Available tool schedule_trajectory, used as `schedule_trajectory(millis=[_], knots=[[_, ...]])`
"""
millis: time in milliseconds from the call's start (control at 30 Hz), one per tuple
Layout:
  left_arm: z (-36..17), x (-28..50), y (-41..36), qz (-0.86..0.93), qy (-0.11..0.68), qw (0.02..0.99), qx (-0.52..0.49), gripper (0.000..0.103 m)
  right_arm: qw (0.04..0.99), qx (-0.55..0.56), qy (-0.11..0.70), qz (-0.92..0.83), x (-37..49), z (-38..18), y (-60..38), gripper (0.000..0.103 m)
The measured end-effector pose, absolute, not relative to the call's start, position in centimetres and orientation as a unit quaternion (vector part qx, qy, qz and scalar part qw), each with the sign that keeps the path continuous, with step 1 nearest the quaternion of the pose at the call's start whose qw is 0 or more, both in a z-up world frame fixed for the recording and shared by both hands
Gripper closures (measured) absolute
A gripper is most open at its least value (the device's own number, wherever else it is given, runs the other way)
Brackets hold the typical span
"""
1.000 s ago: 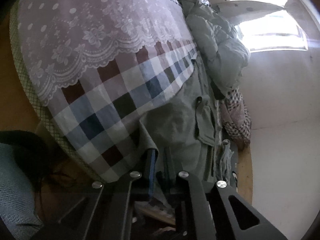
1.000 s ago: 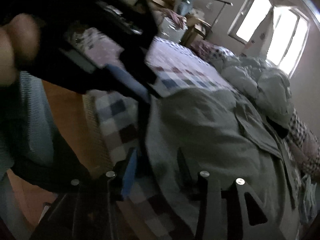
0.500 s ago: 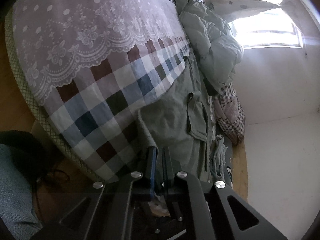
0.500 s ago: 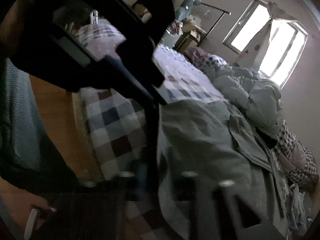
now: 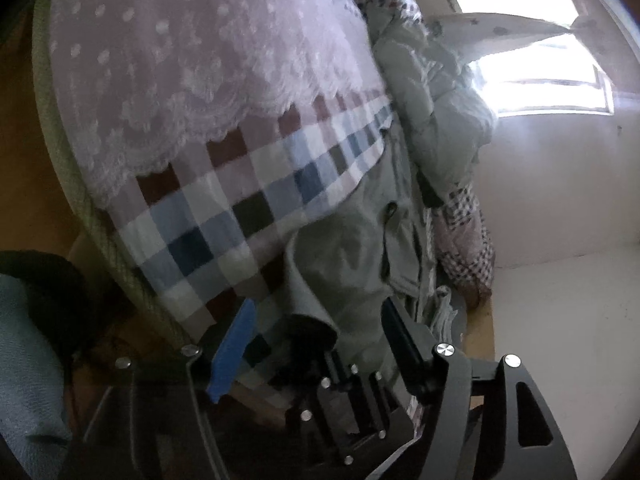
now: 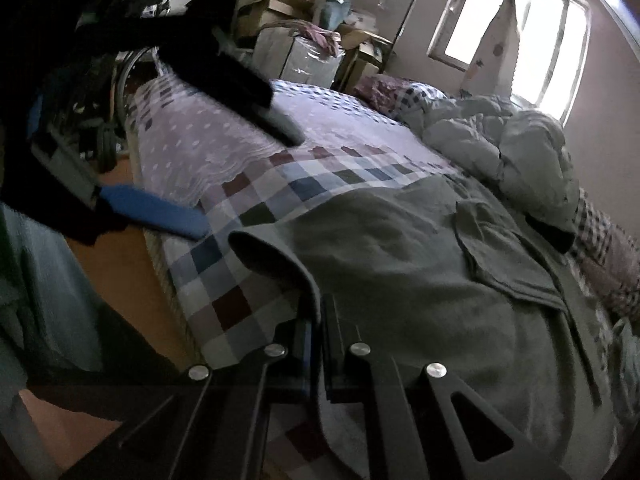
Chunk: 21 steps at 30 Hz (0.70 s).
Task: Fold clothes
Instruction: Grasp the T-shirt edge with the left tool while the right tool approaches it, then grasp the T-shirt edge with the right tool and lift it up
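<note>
A grey-green garment with a flapped chest pocket lies spread on the bed, and in the left wrist view the garment runs away from me. My right gripper is shut on the garment's near hem, which rises in a fold between its pads. My left gripper has its jaws opening wide. The curled hem edge lies loose between its blue pad and black finger, touched by neither. In the right wrist view the left gripper hovers open at the upper left, just over the bedspread.
The bed carries a checked bedspread, a white lace cover and a crumpled pale duvet by the window. Boxes and a clothes rail stand behind the bed. Wooden floor and a person's blue clothing lie on the near side.
The left gripper, shut on the hem before, has sprung open and let it go. The right gripper closed on the hem and lifted it slightly.
</note>
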<state>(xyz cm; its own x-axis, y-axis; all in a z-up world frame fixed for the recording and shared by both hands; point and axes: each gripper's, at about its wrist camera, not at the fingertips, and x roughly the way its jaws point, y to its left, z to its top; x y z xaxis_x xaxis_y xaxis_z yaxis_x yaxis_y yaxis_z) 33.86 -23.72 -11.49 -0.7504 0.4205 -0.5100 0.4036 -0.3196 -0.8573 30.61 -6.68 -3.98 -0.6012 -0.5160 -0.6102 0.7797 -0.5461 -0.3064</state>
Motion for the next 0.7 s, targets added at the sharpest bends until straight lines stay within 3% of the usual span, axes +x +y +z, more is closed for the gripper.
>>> schedule_trajectory(millis=[700], knots=[[-13.4,30.3,-21.8,0.718,-0.589,0.007,-0.37,0.033,0.41,0.227,0.267,-0.842,31.2,-3.5,-6.1,0.101]])
